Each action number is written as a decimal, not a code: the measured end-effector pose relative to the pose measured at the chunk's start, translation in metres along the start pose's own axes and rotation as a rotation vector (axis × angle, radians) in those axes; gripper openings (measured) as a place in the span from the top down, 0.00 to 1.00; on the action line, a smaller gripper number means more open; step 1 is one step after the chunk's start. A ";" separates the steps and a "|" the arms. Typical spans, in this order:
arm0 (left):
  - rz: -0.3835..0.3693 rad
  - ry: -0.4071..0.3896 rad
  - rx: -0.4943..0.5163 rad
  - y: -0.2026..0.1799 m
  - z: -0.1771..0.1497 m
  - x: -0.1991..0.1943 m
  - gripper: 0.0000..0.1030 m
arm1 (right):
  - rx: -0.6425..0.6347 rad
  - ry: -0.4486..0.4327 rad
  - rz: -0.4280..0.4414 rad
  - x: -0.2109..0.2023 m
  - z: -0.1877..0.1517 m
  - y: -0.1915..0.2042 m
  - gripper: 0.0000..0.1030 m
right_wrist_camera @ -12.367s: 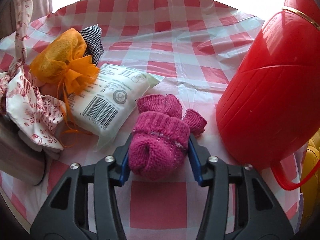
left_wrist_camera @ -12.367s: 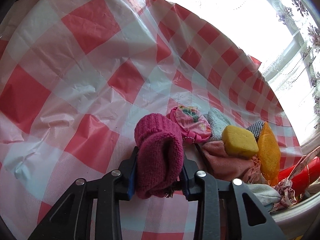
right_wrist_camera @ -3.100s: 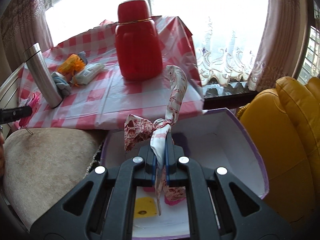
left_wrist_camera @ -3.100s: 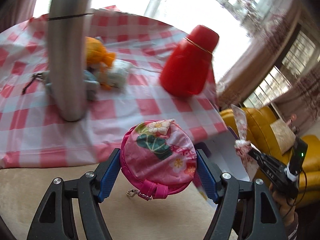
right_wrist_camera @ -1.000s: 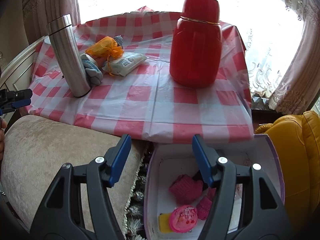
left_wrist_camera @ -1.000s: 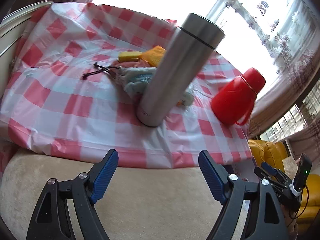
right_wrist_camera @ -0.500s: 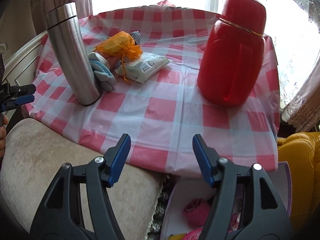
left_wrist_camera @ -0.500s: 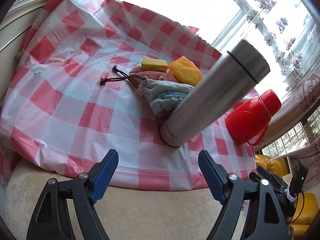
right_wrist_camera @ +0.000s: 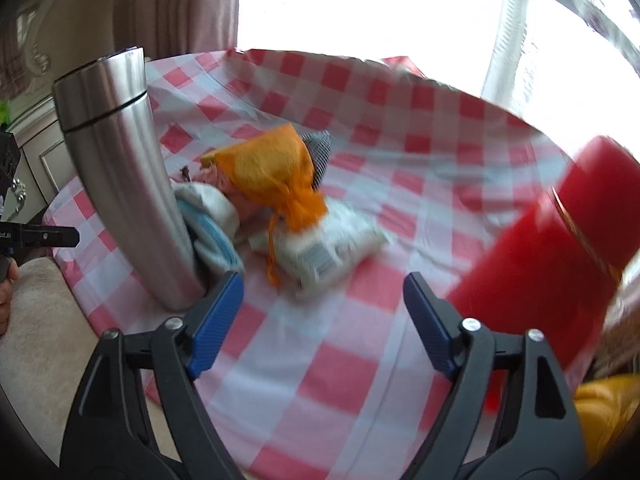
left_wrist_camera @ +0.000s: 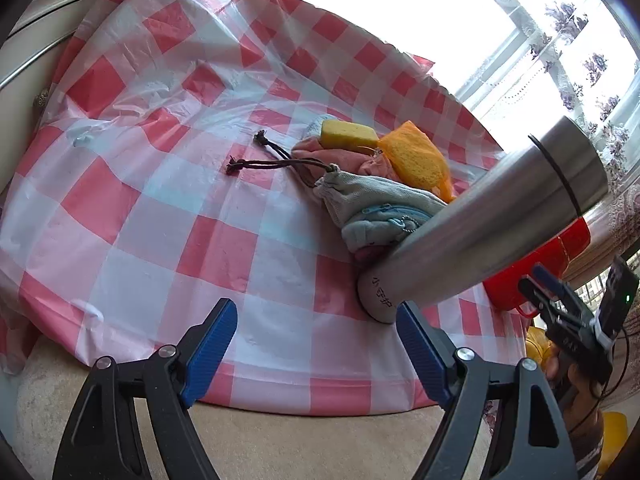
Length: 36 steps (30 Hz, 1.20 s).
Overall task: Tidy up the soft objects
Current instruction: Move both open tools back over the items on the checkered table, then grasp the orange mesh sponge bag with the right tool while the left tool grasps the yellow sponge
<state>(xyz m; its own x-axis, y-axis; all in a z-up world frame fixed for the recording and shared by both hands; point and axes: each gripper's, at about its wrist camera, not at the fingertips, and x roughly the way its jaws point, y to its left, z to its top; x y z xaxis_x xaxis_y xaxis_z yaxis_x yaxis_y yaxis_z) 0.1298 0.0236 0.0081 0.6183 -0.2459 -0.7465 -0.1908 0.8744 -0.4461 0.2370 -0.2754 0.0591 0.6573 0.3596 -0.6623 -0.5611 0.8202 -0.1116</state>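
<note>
A pile of soft things lies on the red-checked tablecloth (left_wrist_camera: 168,208): a yellow sponge (left_wrist_camera: 349,135), an orange mesh pouch (left_wrist_camera: 418,158), a pink cloth (left_wrist_camera: 348,158) and a grey drawstring bag (left_wrist_camera: 372,196). My left gripper (left_wrist_camera: 316,332) hangs open over the table's near edge, with nothing between its blue pads. In the right wrist view the orange pouch (right_wrist_camera: 272,168) rests on a white wipes packet (right_wrist_camera: 328,252). My right gripper (right_wrist_camera: 322,312) is in front of that packet; its jaws are opening and hold nothing.
A tall steel flask (left_wrist_camera: 492,220) stands right beside the pile, and a red jug (right_wrist_camera: 552,264) stands to the right. A beige cushion (left_wrist_camera: 280,440) lies below the table's edge. A yellow armchair (right_wrist_camera: 604,412) shows at the lower right.
Both grippers have come closer to the table and its pile. The right gripper's jaws have spread wider, and the box with the pink items has left its view.
</note>
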 end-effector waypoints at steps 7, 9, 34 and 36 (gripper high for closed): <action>0.012 0.012 -0.047 0.011 0.001 0.006 0.20 | -0.180 -0.030 0.117 0.053 0.037 0.011 0.12; 0.014 0.015 -0.058 0.013 0.001 0.007 0.20 | -0.210 -0.038 0.145 0.066 0.044 0.012 0.12; -0.014 0.050 -0.165 0.034 -0.002 0.024 0.20 | -0.484 0.054 0.284 0.153 0.081 0.042 0.19; -0.022 0.041 -0.160 0.034 0.002 0.024 0.20 | -0.461 0.048 0.282 0.151 0.080 0.040 0.19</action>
<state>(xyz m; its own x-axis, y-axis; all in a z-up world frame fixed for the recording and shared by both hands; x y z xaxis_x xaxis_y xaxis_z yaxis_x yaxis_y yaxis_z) 0.1394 0.0480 -0.0240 0.5931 -0.2840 -0.7534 -0.2985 0.7914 -0.5334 0.3538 -0.1527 0.0137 0.4312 0.5080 -0.7456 -0.8822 0.4107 -0.2303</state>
